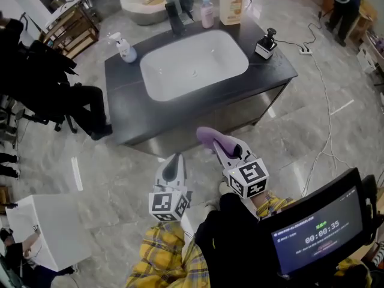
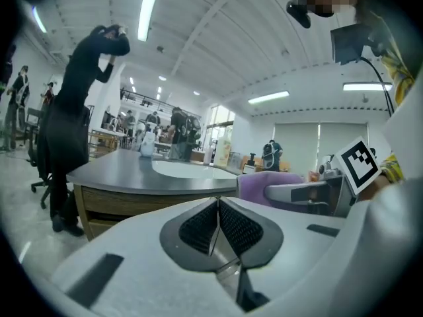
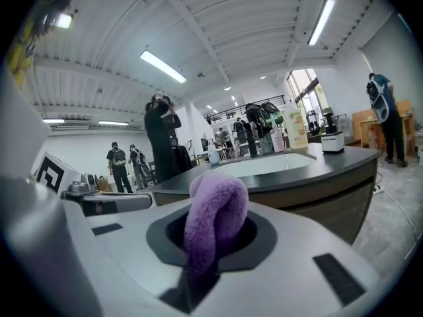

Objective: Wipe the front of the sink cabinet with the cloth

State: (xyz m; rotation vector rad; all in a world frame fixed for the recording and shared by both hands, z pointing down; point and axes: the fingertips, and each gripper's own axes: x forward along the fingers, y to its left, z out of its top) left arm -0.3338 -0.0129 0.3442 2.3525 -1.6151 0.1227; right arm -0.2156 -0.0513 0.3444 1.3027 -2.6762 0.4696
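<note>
Two claws hover short of the grey wood-fronted sink cabinet [image 1: 246, 110], which lies toward 12 o'clock from them under its dark tabletop [image 1: 126, 101]. The right claw [image 3: 215, 240] is clamped on the fluffy purple cloth [image 3: 213, 220], a loop of it bulging past the tips. The left claw [image 2: 217, 226], at 8 o'clock of it, is pressed together on nothing. Cloth and cabinet front are apart, so the wiping looks not yet begun and the whole panel is left.

Bright, even light from ceiling tube lamps [image 2: 149, 8], soft shadow under the sink cabinet [image 1: 240, 110]. Gripper views bulge fisheye, corners black, close foreground soft; glossy floor [image 1: 120, 179] glints.
</note>
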